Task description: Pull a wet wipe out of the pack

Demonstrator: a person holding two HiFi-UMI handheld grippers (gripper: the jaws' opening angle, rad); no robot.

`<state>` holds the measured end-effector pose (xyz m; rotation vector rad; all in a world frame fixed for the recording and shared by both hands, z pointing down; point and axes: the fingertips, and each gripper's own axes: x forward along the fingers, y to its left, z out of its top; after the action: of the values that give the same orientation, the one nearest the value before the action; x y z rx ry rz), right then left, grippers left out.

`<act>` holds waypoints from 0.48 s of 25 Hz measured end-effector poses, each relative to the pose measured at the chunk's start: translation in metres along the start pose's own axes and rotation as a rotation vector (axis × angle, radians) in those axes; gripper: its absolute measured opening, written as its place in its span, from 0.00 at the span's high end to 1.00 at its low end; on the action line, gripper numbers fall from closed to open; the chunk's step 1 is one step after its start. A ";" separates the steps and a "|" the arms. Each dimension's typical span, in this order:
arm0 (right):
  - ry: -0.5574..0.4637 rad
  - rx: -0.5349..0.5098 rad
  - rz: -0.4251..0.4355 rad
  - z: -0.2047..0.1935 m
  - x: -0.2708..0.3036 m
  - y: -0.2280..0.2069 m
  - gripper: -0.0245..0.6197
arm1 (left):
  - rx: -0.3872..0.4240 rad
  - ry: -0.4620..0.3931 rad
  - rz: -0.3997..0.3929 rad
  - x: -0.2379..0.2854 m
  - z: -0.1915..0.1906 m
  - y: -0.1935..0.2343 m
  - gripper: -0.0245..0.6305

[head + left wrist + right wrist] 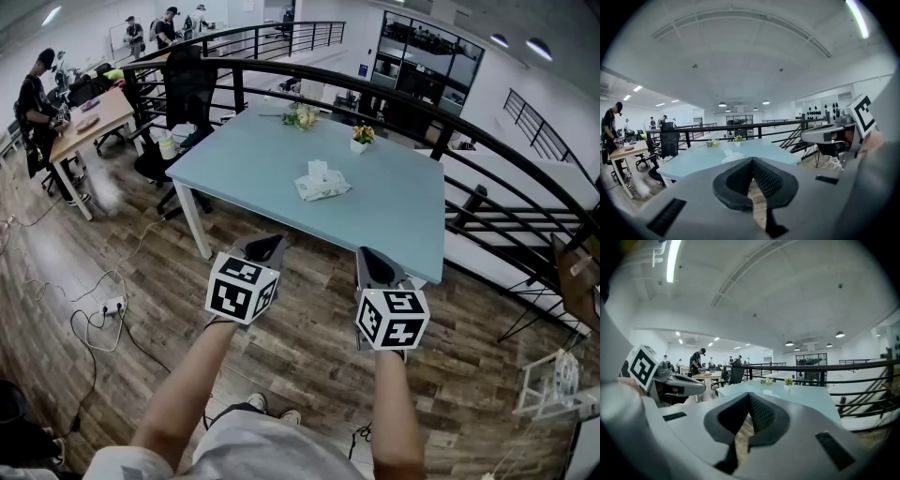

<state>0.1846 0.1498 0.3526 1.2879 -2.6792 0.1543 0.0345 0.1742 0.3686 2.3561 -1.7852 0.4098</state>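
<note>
- Two grippers, lower middle of the head view: left gripper (265, 247) and right gripper (374, 260).
- One light blue table (246, 161), centre.
- One wet wipe pack (322, 186) on it.
- Two flower pieces: a loose bunch (301, 116) and a small pot (362, 136).
- One wooden desk (99, 116), upper left.
- Four people, upper left: one (37, 94) at the desk, three (169, 24) farther back.

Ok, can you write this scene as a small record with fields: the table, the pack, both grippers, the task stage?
table: light blue table
pack: wet wipe pack near the table's middle, a wipe sticking up
also there: flowers and small flower pot, far side
left gripper: closed, empty, above wooden floor, short of table
right gripper: closed, empty
stage: pack untouched
</note>
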 end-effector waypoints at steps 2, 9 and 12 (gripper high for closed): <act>0.000 0.000 0.002 -0.001 0.001 0.000 0.96 | -0.002 0.004 0.009 0.001 0.000 0.001 0.97; 0.004 0.006 0.005 -0.006 0.006 -0.006 0.95 | -0.011 -0.009 0.044 0.009 0.001 0.008 0.97; 0.009 0.002 0.014 -0.008 0.012 -0.007 0.95 | -0.003 -0.004 0.047 0.015 0.001 0.012 0.97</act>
<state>0.1841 0.1377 0.3630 1.2668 -2.6817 0.1642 0.0270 0.1574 0.3720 2.3183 -1.8449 0.4078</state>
